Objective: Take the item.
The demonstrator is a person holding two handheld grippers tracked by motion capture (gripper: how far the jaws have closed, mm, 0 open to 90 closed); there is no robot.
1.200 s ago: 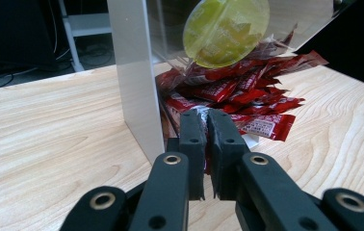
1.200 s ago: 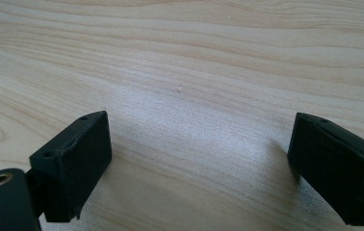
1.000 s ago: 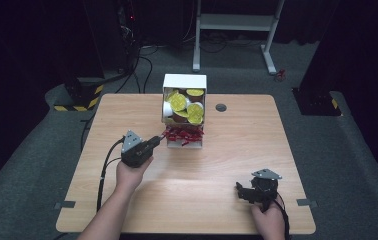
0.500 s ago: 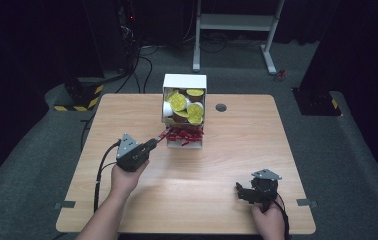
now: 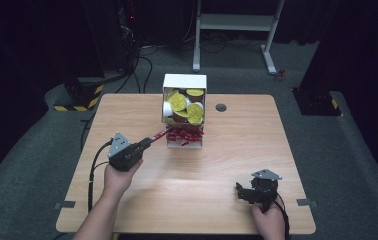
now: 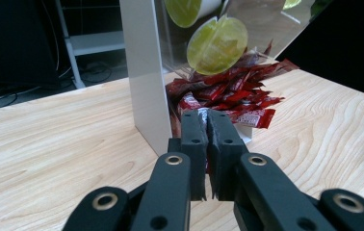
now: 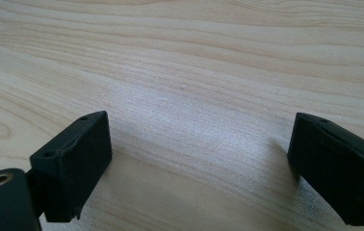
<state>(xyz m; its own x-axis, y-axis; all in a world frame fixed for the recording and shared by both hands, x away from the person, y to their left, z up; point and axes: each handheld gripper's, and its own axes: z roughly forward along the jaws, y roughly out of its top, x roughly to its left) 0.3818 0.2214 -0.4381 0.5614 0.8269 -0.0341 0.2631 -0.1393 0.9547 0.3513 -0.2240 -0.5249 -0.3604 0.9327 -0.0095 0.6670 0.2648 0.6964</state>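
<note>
Nearest the person, the right gripper (image 5: 247, 194) sits low over bare wooden table (image 5: 227, 165), jaws spread wide and empty, seemingly parked out of the way. Farther up, the left gripper (image 5: 149, 143) is clamped tight on a red sachet (image 5: 160, 135), drawn from the red pile (image 6: 228, 98) spilling under the white dispenser box (image 5: 184, 82) of yellow-lidded cups (image 5: 178, 102).

A lab: dark curtains, floor cables (image 5: 142, 60), lone wooden table (image 5: 257, 130).
</note>
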